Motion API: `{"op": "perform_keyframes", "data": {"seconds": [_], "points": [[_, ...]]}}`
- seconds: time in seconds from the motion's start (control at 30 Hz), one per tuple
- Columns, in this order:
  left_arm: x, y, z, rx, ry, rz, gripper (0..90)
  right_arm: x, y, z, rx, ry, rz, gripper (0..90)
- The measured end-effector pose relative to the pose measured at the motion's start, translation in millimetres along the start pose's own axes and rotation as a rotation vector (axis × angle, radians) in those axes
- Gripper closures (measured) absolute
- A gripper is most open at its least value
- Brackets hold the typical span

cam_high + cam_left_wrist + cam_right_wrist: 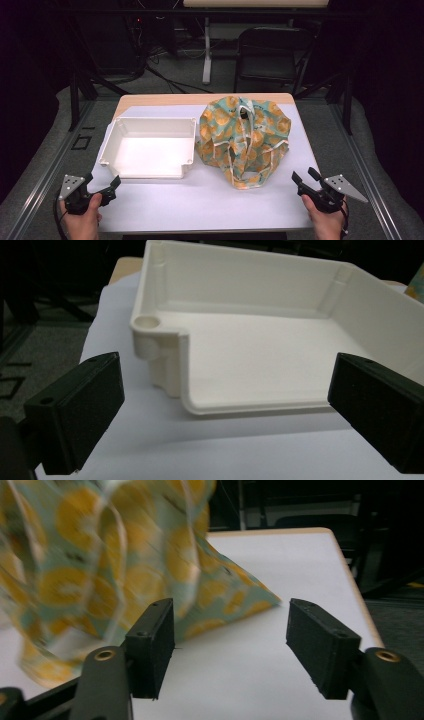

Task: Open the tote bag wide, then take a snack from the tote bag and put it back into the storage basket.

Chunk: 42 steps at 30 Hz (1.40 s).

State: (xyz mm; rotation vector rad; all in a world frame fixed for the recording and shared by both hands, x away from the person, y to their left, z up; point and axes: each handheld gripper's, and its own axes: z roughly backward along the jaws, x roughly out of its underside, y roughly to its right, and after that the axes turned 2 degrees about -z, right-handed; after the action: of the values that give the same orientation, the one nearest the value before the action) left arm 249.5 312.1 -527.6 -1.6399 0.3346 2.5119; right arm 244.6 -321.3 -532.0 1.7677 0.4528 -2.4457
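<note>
Your table carries a white tray on the left and, touching its right wall, a crumpled teal cloth bag printed with orange fruit. From above, your left gripper sits just short of the tray's near left corner, your right gripper near the bag's lower right edge. Your left gripper view adds the tray's round corner post and both jaws standing wide, empty. Your right gripper view shows blurred bag fabric beyond parted, empty jaws.
</note>
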Motion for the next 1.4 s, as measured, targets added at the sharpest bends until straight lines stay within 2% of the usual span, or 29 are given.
{"op": "perform_keyframes", "data": {"seconds": [0.03,0.07,0.13,0.17,0.3,0.37,0.43,0.5,0.53,0.57,0.6,0.63,0.67,0.73,0.77,0.8,0.87,0.9,0.93,0.97,1.03,1.1,1.13,1.2,1.23,1.27,1.3,1.33,1.4], "points": [[0.0,0.0,0.0,0.000,0.000,0.000,2.1,0.0,0.0,0.0,0.000,0.000,0.000,36.9],[-3.2,6.4,0.4,0.019,0.017,-0.006,2.1,-2.8,-3.8,-0.2,-0.008,0.008,-0.014,38.4],[-8.8,16.1,1.4,0.021,0.029,-0.024,2.2,-9.0,-15.5,-0.9,0.001,0.015,0.018,40.3],[-16.0,26.7,0.7,0.058,0.032,-0.020,3.8,-18.7,-28.5,-1.1,-0.021,0.029,0.029,41.0],[-26.5,54.1,-2.0,0.085,0.022,-0.084,14.7,-32.1,-49.8,-4.2,-0.092,0.036,0.066,39.6],[-29.2,60.1,-3.7,0.096,0.020,-0.093,15.9,-37.0,-60.5,-5.9,-0.121,0.034,0.089,39.2],[-35.8,72.1,-8.1,0.141,0.028,-0.084,20.5,-42.9,-70.5,-8.7,-0.131,0.031,0.102,37.5],[-41.1,83.2,-13.3,0.169,0.026,-0.094,23.1,-44.8,-73.8,-10.1,-0.128,0.033,0.106,36.9],[-43.9,89.8,-16.8,0.190,0.026,-0.103,27.2,-50.2,-81.2,-15.2,-0.131,0.032,0.127,34.7],[-49.9,104.9,-23.9,0.227,0.033,-0.123,28.0,-52.8,-84.5,-17.4,-0.132,0.038,0.132,34.1],[-49.9,104.9,-23.9,0.227,0.033,-0.123,28.8,-55.3,-87.8,-20.0,-0.130,0.044,0.143,32.5],[-57.3,120.5,-30.1,0.264,0.046,-0.142,29.9,-58.1,-91.2,-21.8,-0.116,0.043,0.156,31.4],[-57.3,120.5,-30.1,0.264,0.046,-0.142,30.7,-58.1,-91.2,-21.8,-0.116,0.043,0.156,31.4],[-65.8,137.8,-37.3,0.294,0.053,-0.155,31.6,-62.4,-95.9,-25.8,-0.119,0.056,0.163,30.6],[-74.4,156.6,-44.5,0.311,0.057,-0.189,32.9,-65.1,-96.8,-31.1,-0.100,0.052,0.162,30.5],[-74.4,156.6,-44.5,0.311,0.057,-0.189,33.2,-65.7,-95.8,-33.9,-0.097,0.054,0.147,30.6],[-82.9,175.0,-50.8,0.331,0.071,-0.228,33.4,-66.3,-94.6,-36.7,-0.093,0.049,0.138,30.5],[-91.0,191.5,-56.5,0.341,0.089,-0.264,33.0,-66.6,-94.9,-43.0,-0.101,0.046,0.137,28.3],[-91.0,191.5,-56.5,0.341,0.089,-0.264,32.5,-66.9,-96.0,-45.7,-0.102,0.037,0.148,26.3],[-97.7,204.4,-63.2,0.349,0.086,-0.289,31.5,-67.2,-97.0,-48.2,-0.089,0.031,0.159,23.3],[-101.6,215.5,-70.4,0.360,0.078,-0.287,29.6,-68.4,-99.0,-52.5,-0.095,0.029,0.152,20.7],[-102.6,220.6,-73.0,0.368,0.078,-0.294,29.4,-68.8,-100.8,-55.1,-0.093,0.029,0.155,20.5],[-103.8,231.0,-78.3,0.373,0.075,-0.322,28.9,-69.6,-105.1,-60.1,-0.104,0.021,0.172,21.7],[-104.1,235.3,-81.1,0.370,0.072,-0.331,28.4,-69.8,-108.0,-62.4,-0.106,0.022,0.183,23.7],[-104.8,238.6,-84.5,0.370,0.062,-0.339,28.4,-69.7,-111.1,-64.2,-0.106,0.026,0.199,27.9],[-106.4,243.0,-91.6,0.353,0.053,-0.331,30.1,-69.4,-116.3,-67.3,-0.106,0.030,0.237,43.0],[-106.4,243.0,-91.6,0.353,0.053,-0.331,34.0,-69.4,-118.1,-70.0,-0.104,0.020,0.251,52.1],[-107.5,243.9,-94.5,0.346,0.054,-0.321,34.0,-69.4,-118.1,-70.0,-0.104,0.020,0.251,52.1],[-110.1,243.8,-99.5,0.357,0.039,-0.314,48.6,-69.6,-119.1,-75.3,-0.104,-0.011,0.268,67.0]]}}
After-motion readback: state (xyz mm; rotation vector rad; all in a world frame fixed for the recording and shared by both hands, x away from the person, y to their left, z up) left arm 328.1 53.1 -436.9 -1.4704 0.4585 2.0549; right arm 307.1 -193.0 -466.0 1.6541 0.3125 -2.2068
